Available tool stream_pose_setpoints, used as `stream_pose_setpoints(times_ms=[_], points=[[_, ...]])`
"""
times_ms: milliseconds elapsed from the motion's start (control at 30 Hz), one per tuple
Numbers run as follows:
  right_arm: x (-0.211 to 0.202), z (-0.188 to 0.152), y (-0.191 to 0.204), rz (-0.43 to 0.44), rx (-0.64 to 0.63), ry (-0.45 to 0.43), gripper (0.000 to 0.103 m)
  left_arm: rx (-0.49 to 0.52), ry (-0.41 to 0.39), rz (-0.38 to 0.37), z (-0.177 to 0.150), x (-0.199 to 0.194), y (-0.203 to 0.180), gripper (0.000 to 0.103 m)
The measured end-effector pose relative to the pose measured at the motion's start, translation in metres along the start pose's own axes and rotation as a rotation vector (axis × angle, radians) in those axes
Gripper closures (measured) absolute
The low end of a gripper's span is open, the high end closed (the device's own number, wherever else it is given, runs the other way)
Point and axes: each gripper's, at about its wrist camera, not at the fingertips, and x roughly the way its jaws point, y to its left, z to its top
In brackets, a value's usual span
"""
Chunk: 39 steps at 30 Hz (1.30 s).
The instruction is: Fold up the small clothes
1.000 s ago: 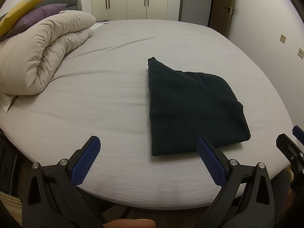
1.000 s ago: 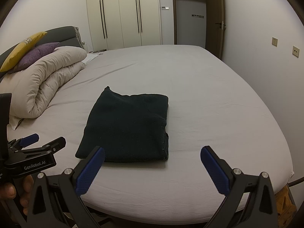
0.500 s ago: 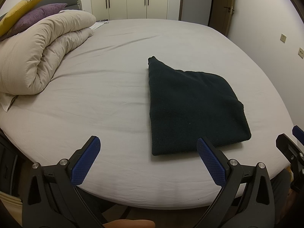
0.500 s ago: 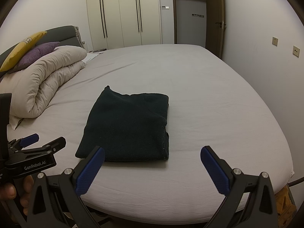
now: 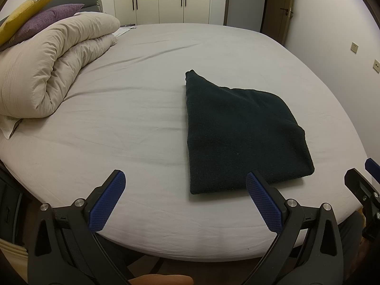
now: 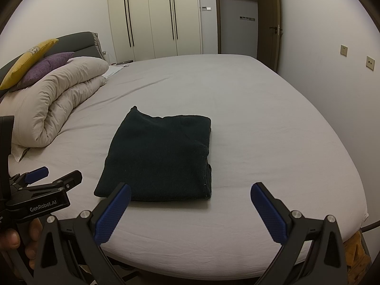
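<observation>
The dark garment lay near the front edge of the bed as a thick, roughly square bundle of several layers, one corner poking out at the far left, so the folding looked essentially done. The left gripper and the right gripper both hung at the bed's near edge with their blue pads spread wide, holding nothing and not touching the cloth. Next would likely come either tucking that stray corner or moving on to another piece; beyond lay a rolled duvet and pillows.
</observation>
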Motion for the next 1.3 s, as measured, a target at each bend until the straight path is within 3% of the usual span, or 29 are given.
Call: stream_pose_setpoints(times_ms=[1300], points=[[0.0014,-0.0009,-0.0045,0.005,0.003,0.006,0.000,0.000,0.010,-0.003,-0.0066,0.0023,0.0037,0.000]])
